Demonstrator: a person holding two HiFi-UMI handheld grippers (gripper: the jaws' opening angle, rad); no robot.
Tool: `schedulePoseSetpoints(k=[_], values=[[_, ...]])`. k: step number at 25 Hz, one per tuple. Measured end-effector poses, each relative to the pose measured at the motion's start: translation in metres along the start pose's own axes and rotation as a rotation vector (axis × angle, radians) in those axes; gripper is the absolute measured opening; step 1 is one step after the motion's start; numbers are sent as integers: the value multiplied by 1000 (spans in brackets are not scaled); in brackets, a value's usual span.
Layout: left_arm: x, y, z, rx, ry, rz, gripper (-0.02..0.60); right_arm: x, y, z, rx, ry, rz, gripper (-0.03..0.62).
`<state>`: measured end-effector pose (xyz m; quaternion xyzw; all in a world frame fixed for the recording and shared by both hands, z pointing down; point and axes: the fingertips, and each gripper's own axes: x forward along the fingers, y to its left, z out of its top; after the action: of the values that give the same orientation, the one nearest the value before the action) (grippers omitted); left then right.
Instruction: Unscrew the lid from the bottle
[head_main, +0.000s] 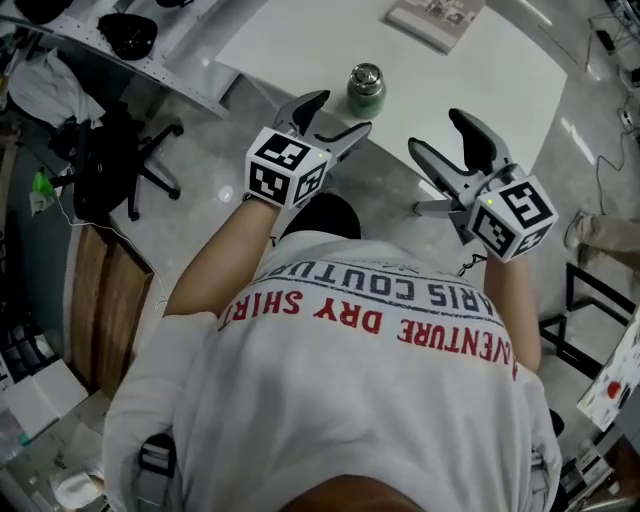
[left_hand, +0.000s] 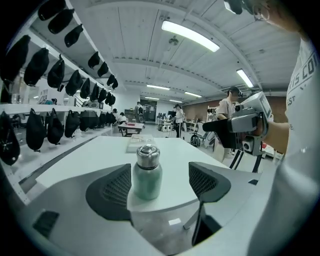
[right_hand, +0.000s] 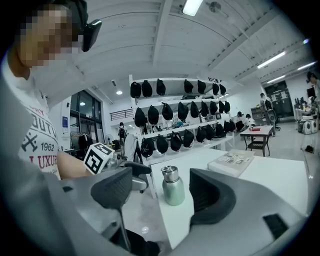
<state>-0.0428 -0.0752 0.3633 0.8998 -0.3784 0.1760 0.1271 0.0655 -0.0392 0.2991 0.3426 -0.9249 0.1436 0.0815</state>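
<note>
Both grippers, the left gripper (head_main: 335, 115) and the right gripper (head_main: 440, 135), stand wide open and empty; the one bottle (head_main: 366, 97), its one lid (head_main: 366, 74) on, stands upright near the bench (head_main: 480, 90) edge, just ahead of the left gripper. The step seems to be the approach; next, one gripper must clamp the body, the other the lid.

Book (head_main: 437, 20), on worktop (head_main: 500, 80) beyond left gripper (head_main: 338, 112): far end cut off by head view's top edge; cover print too small to read. Worktop's far side also cut off. In right gripper view, left gripper partly hidden behind jaw of right gripper (head_main: 438, 132).
</note>
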Motion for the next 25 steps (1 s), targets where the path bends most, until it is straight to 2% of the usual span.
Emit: schedulePoseSetpoints(k=[4, 9, 19, 25], values=[[25, 16, -13, 6, 11, 1, 359, 12, -5, -8, 19, 19, -12, 336], [51, 29, -27, 51, 34, -1, 363, 27, -11, -15, 25, 52, -12, 336], [83, 30, -42, 30, 30, -92, 368, 51, -29, -17, 16, 66, -25, 336], [88, 27, -48, 58, 31, -125, 364, 68, -33, -24, 12, 71, -12, 336]])
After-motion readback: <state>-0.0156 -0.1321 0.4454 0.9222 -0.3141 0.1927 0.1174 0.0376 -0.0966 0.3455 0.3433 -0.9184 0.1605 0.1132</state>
